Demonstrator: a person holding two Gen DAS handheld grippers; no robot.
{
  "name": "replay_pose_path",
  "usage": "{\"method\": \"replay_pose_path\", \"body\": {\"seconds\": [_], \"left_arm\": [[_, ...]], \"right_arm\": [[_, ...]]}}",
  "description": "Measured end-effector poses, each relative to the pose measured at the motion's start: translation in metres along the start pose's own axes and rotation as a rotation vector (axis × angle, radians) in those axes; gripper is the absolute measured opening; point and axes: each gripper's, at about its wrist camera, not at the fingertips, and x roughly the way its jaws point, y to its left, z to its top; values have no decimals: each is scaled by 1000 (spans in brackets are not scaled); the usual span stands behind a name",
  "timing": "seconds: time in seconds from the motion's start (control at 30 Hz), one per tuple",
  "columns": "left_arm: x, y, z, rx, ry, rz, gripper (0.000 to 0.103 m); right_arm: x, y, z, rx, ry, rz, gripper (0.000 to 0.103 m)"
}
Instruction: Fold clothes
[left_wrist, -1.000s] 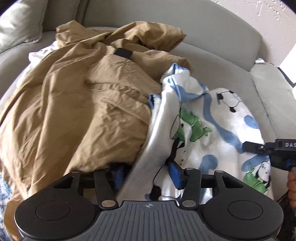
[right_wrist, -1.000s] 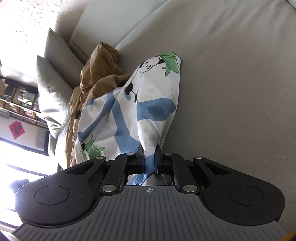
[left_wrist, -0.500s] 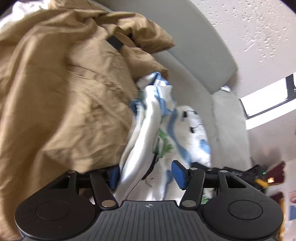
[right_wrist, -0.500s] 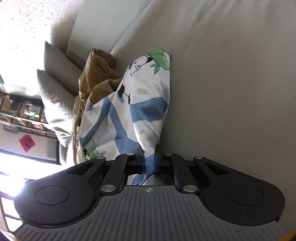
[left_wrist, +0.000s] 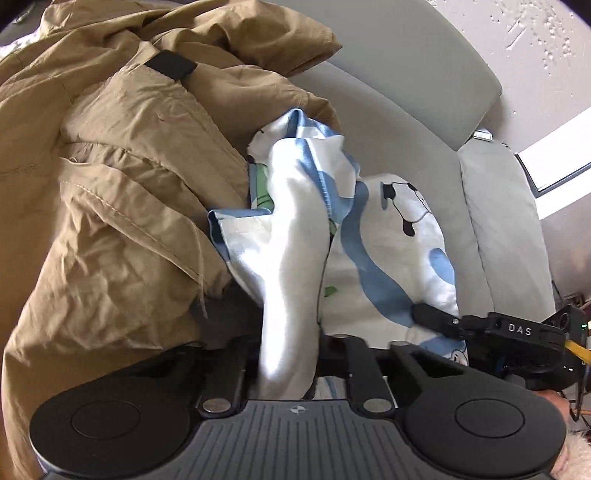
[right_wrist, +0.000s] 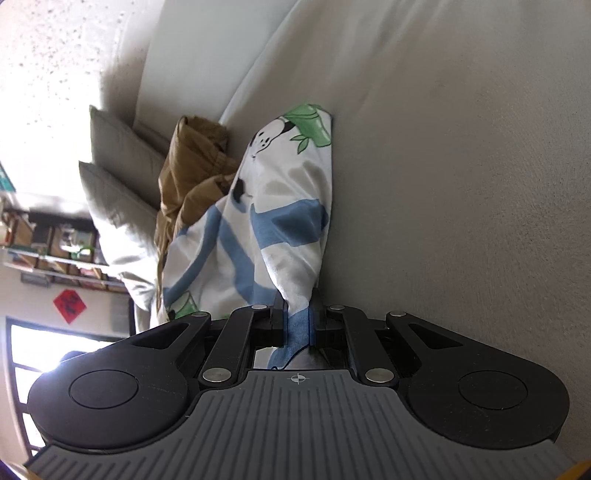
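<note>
Bunching between both clamped tongs, glossy white panda-print garment (blue swirls, green bamboo), crumpled.

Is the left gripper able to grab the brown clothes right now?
Probably not yet. The left gripper has just closed on the panda cloth, so its jaws are full. The brown clothes lie right beside it with nothing in between, but it must let go first.

left claw just closed, right claw clamped
</note>
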Motion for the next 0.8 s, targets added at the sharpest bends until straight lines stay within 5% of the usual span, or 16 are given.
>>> {"method": "replay_pose_path", "body": {"seconds": [0.13,0.37,0.57,0.8], "left_arm": [[-10,-52,-13,139,-41,103,4],[16,-148,-14,285,-5,54,4],[46,-273,-5,447,-28,-53,4],[56,-428,-17,647,-135,-264,4]], "right_arm": [[-6,48,-14,-221,-69,-170,8],[-74,62,-3,-275,-186,-259,7],[-166,24,31,-193,-343,-339,7],[-312,-2,61,-240,-657,-419,7]]}}
